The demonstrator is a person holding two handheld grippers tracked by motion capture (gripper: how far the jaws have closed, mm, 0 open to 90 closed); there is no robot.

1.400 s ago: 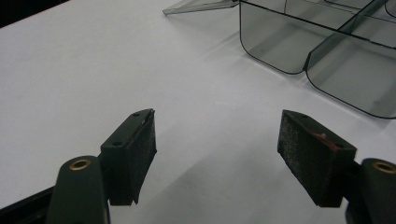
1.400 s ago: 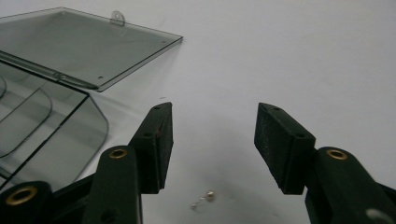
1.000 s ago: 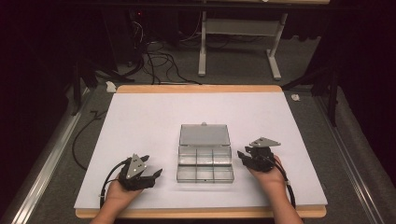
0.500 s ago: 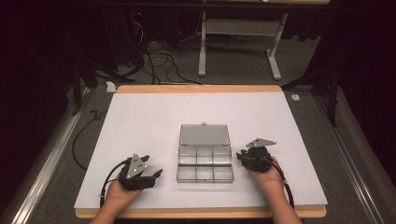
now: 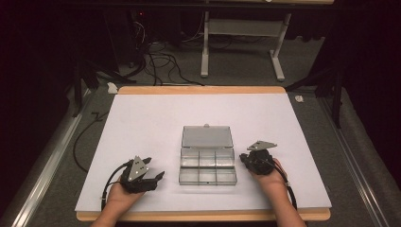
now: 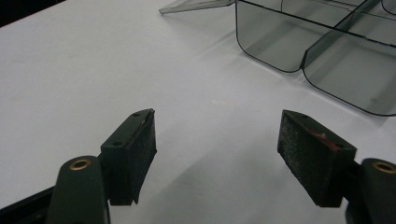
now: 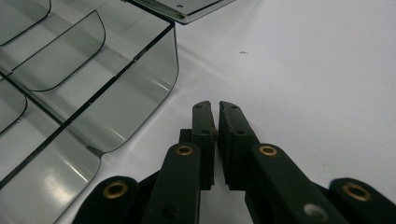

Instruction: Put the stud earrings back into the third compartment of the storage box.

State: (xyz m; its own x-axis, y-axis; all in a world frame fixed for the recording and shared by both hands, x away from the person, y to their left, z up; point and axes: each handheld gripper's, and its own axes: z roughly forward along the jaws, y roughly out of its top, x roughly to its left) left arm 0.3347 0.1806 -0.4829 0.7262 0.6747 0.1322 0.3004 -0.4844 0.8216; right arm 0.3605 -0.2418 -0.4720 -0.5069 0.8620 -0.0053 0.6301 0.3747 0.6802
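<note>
A clear plastic compartment box (image 5: 207,166) lies open on the white table (image 5: 156,120), its lid (image 5: 206,136) folded flat behind it and its compartments empty. My left gripper (image 5: 155,169) rests on the table left of the box, pointing toward it. Its jaws stand wide open over bare table (image 6: 217,135), with the box's near corner (image 6: 327,60) ahead to the right. My right gripper (image 5: 242,157) sits just off the box's right side. Its jaws are shut (image 7: 215,106) with nothing seen between them, close beside the box's rounded wall (image 7: 140,84).
The table has a wooden edge (image 5: 203,216) at the front. Beyond its far side stand a white metal frame (image 5: 241,42) and loose cables (image 5: 156,61) on the dark floor. Grey floor strips run along both sides.
My right gripper has drifted slightly left and nearer the front edge, closer to the box. The left gripper has stayed where it was.
</note>
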